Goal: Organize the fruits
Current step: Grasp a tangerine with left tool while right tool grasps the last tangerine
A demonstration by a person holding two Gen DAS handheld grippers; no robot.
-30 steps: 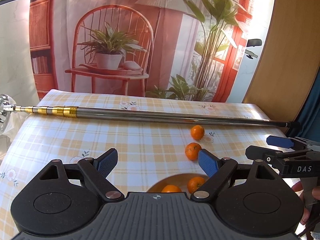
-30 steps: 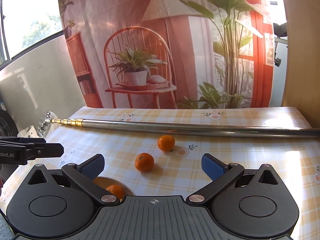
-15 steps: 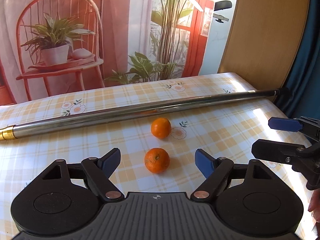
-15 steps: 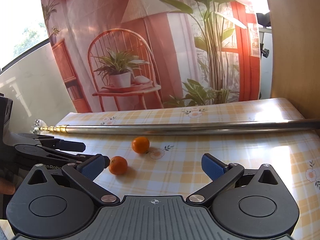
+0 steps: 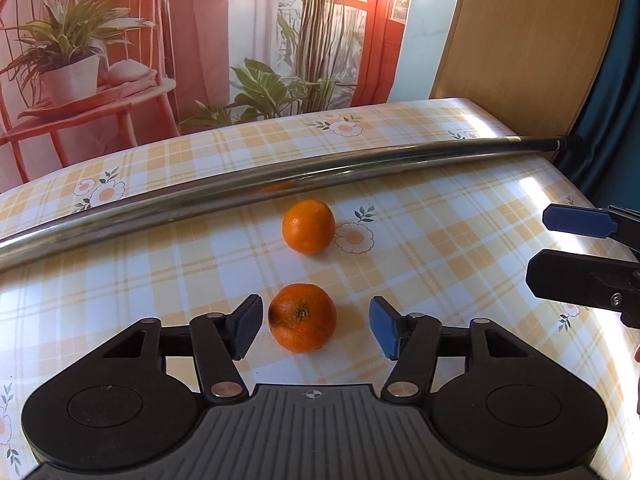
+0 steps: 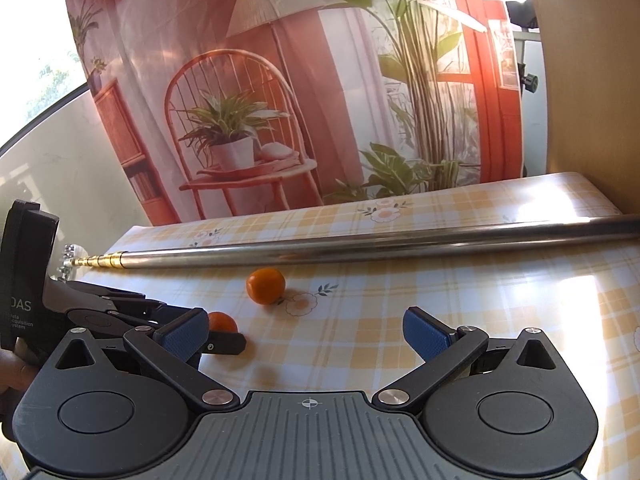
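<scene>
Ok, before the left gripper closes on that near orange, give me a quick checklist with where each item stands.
1. Left gripper open: ok.
2. Near orange between its fingers: ok.
3. Orange centred: not ok, it sits nearer the left finger.
4. Far orange out of the way: ok.
5. Metal pole out of the way: ok.
6. Right gripper open and empty, off to the side: ok.

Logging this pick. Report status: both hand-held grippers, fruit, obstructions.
Left hand-held gripper open, straddling near orange, no contact yet. Right hand-held gripper open, empty. Far orange loose beside metal pole. Nothing blocking.
</scene>
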